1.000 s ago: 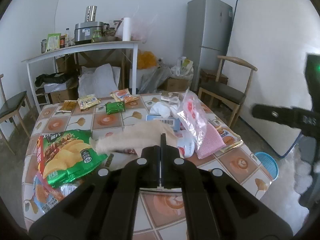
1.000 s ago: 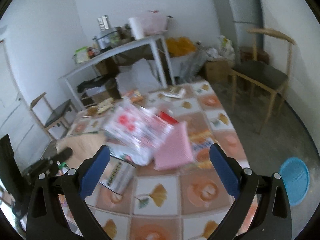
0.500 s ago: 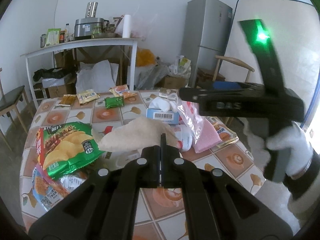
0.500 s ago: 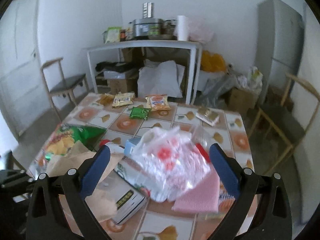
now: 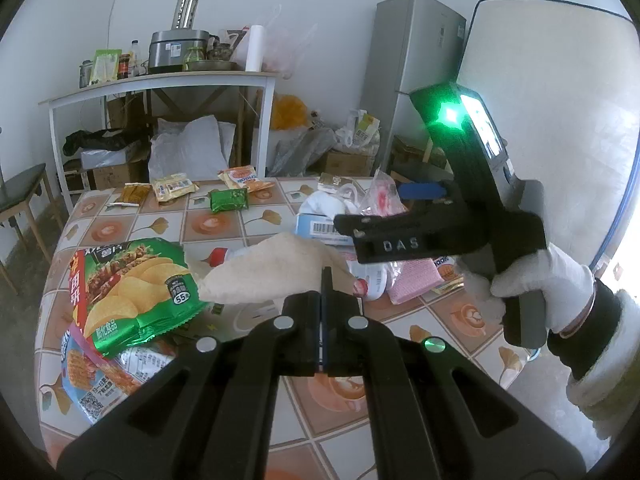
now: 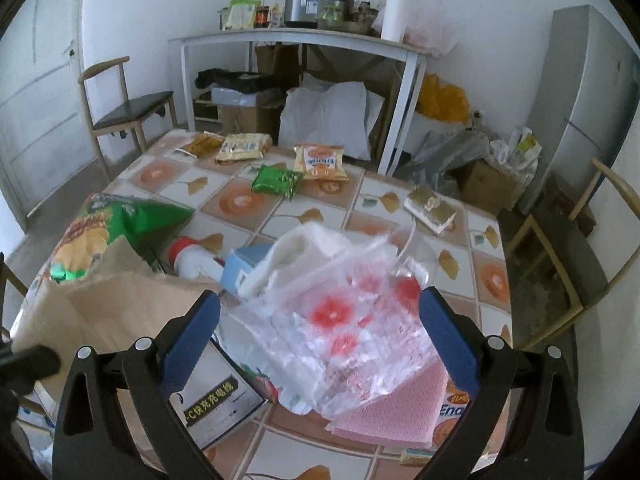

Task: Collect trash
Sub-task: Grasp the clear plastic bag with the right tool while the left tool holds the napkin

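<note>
Cluttered tiled table (image 6: 328, 196), right gripper (image 6: 320, 332) tilted down, jaws wide over plastic bag (image 6: 344, 328)

the left gripper (image 5: 322, 280) is staying pressed fully together, angling downward. the right gripper (image 6: 320, 320) is gaping wide, a white-gloved hand (image 5: 536, 280) gripping its handle.

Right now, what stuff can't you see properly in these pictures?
- Left wrist view: the left gripper covers where the brown paper bag is pinched.
- Left wrist view: the right gripper hides part of the blue box.
- Right wrist view: the clear red-spotted plastic bag is blurred; its contents are unclear.
</note>
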Demonstrator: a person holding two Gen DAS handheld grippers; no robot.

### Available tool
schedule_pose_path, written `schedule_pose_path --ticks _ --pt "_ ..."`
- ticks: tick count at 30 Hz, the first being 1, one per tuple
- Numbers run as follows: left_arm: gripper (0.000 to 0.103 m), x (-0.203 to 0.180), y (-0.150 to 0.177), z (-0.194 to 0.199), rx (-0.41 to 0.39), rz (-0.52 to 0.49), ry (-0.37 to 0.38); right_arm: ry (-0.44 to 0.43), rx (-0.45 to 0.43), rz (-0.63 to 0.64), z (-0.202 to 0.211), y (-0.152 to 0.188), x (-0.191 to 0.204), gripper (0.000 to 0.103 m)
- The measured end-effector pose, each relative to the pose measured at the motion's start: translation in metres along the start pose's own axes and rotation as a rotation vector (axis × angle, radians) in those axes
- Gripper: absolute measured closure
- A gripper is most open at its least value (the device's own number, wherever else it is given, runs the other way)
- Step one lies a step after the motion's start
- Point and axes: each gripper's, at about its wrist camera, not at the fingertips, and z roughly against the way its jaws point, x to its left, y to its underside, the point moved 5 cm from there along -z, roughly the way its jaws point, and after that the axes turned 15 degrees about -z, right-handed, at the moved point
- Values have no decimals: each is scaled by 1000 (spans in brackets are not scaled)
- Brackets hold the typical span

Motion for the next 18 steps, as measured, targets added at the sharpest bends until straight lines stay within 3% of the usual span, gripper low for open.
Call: schedule_pose_path --ticks 9,18 --pt "103 1 1 -1 -5 3 3 7 23 6 2 12 -2 19" --pt "103 0 2 -1 -9 4 -3 20 48 -28 -4 23 0 46"
